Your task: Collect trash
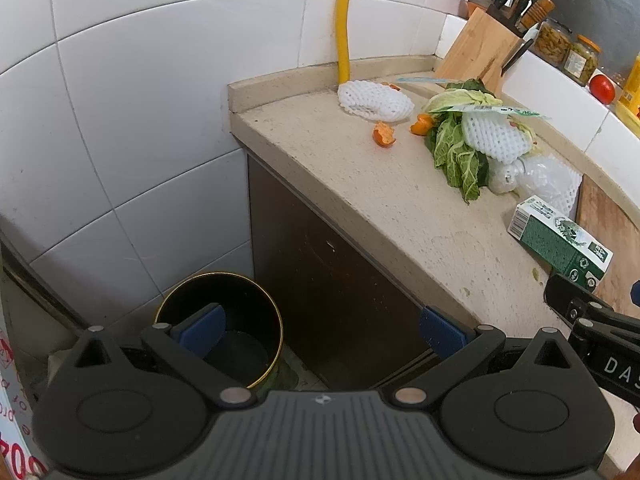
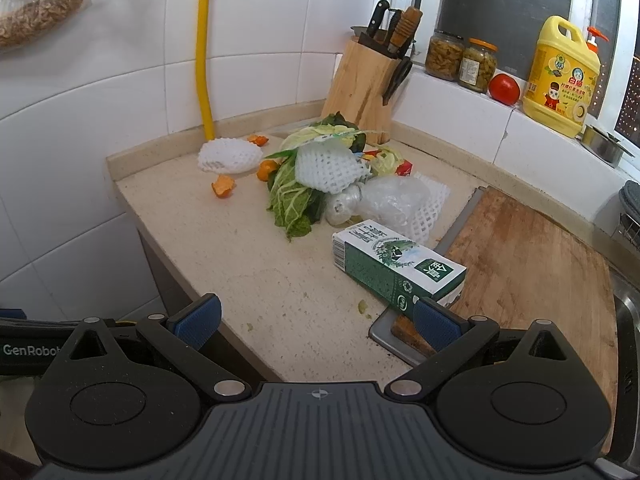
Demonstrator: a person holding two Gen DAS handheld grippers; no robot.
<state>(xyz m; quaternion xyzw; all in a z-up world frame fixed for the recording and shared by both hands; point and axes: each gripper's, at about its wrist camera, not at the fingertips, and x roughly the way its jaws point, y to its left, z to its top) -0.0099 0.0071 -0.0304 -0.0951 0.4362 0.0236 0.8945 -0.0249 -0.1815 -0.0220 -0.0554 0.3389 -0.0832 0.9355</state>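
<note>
Though lying flat, green carton (image 2: 394, 268) long-axis toward cutting board (image 2: 532, 264).

You get bright, even daylight in both views, coming from the window (image 2: 500, 8) at the right rear. The white wall tiles (image 1: 140, 92) show soft glare, and shadows on the countertop (image 2: 248, 264) are faint. The floor gap by the bin (image 1: 224, 320) sits in deep shade, so its inside reads nearly black. Your fisheye lenses bend tile lines and counter edges into curves, and the corners go dark. Focus is sharp in the middle; far edges look slightly soft.
</note>
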